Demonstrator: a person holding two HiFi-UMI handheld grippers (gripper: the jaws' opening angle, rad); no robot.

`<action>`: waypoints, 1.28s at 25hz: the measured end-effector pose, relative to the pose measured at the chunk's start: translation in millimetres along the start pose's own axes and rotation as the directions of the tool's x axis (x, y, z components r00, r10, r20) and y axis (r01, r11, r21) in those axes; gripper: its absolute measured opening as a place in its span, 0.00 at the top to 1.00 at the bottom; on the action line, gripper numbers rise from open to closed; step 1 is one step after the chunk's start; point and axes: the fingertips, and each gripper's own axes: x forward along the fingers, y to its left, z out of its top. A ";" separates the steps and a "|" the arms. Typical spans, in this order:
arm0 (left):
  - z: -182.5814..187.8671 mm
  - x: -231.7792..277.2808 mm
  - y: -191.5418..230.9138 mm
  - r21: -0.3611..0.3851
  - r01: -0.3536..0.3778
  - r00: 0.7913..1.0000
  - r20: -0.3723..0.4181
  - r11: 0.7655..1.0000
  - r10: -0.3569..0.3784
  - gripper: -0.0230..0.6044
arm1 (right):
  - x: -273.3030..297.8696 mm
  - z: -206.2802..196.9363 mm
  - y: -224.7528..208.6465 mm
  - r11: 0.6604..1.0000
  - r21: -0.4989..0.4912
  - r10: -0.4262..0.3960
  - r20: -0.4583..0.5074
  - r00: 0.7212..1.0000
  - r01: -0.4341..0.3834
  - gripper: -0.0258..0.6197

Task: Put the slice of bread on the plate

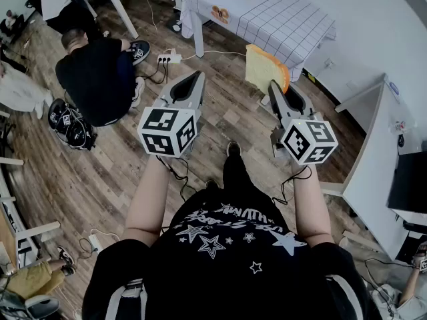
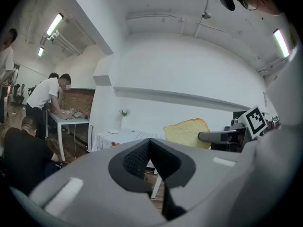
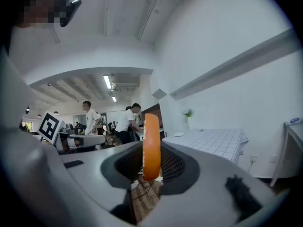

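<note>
Currently the slice of bread [image 1: 265,67] is hanging in the air on the near side of the table [image 1: 280,19] with the checked cloth, above the wooden floor [image 1: 220,122]. It is standing on edge. Its two broad pale faces are turned sideways and its thin orange crust is facing back along the jaws, so the right gripper view is showing it only as a narrow upright band. From the left gripper view its long axis is running roughly level, pointing forward toward the table, and most of the slice is jutting out past the jaw tips.

The right gripper [image 1: 276,92] is clamping the slice's rear part, with its jaws standing part-way apart and one ribbed pad pressing on each broad face. The left gripper [image 1: 195,80] is hovering level beside it, farther from the table's near corner, with its jaw tips drawn together and nothing between them.

The plate [image 3: 178,134] is sitting on the table's cloth, well apart from the slice. Off the table's left side, a person in black [image 1: 97,79] is crouching on the floor.
</note>
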 end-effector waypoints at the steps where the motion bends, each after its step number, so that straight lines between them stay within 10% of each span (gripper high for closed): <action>1: 0.4 2.2 0.3 0.001 0.000 1.000 0.000 1.000 0.000 0.95 | 0.3 1.0 -1.6 1.000 0.001 -0.001 0.005 1.000 0.001 0.80; 32: 22.3 183.9 60.8 -0.002 -0.042 0.999 -0.021 0.999 0.042 0.95 | 162.9 41.1 -147.3 0.995 0.052 0.087 0.047 0.995 -0.090 0.80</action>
